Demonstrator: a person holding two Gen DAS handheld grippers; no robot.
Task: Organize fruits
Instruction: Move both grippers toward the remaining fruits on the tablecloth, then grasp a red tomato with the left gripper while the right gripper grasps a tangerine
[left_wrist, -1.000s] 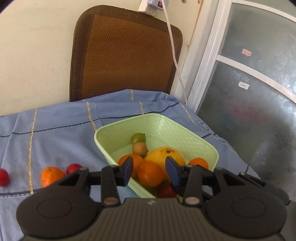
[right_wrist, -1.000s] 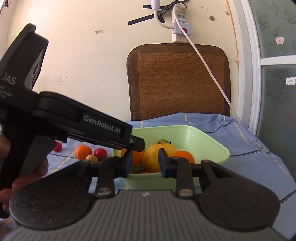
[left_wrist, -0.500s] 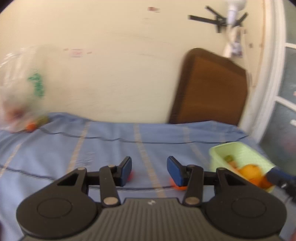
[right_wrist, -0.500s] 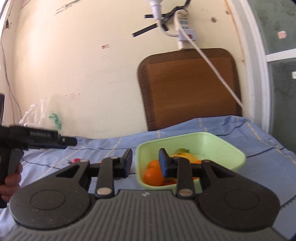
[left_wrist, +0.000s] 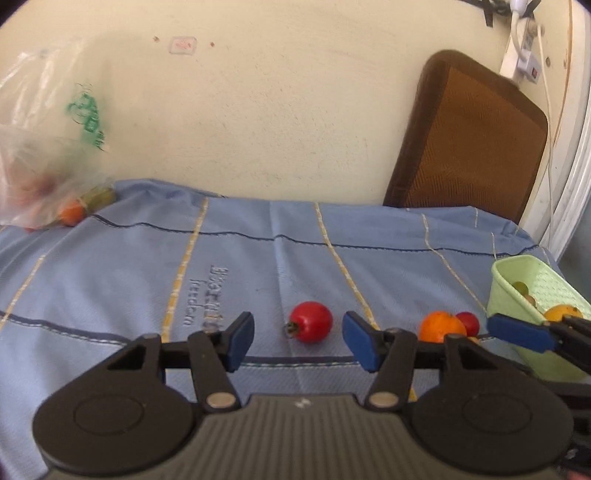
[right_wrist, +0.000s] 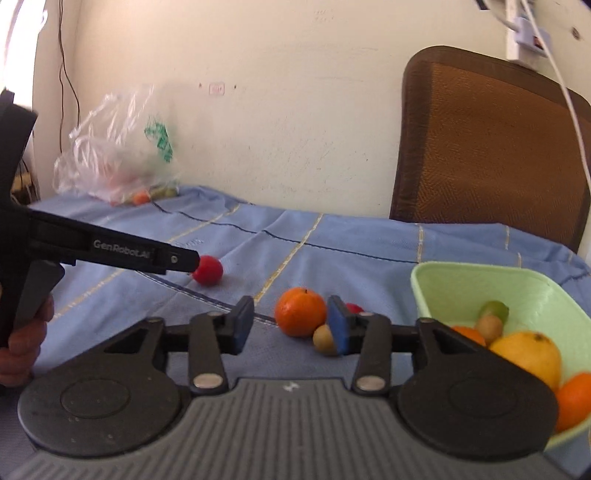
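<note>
The left gripper (left_wrist: 298, 341) has its jaws spread and empty, framing a red tomato (left_wrist: 310, 321) on the blue cloth (left_wrist: 240, 258). The right gripper (right_wrist: 290, 328) gapes beside an orange (right_wrist: 301, 312) near the green basket (right_wrist: 517, 280).

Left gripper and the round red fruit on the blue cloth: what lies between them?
Only bare blue cloth; left gripper is open before the red fruit, seen in left wrist view.
</note>
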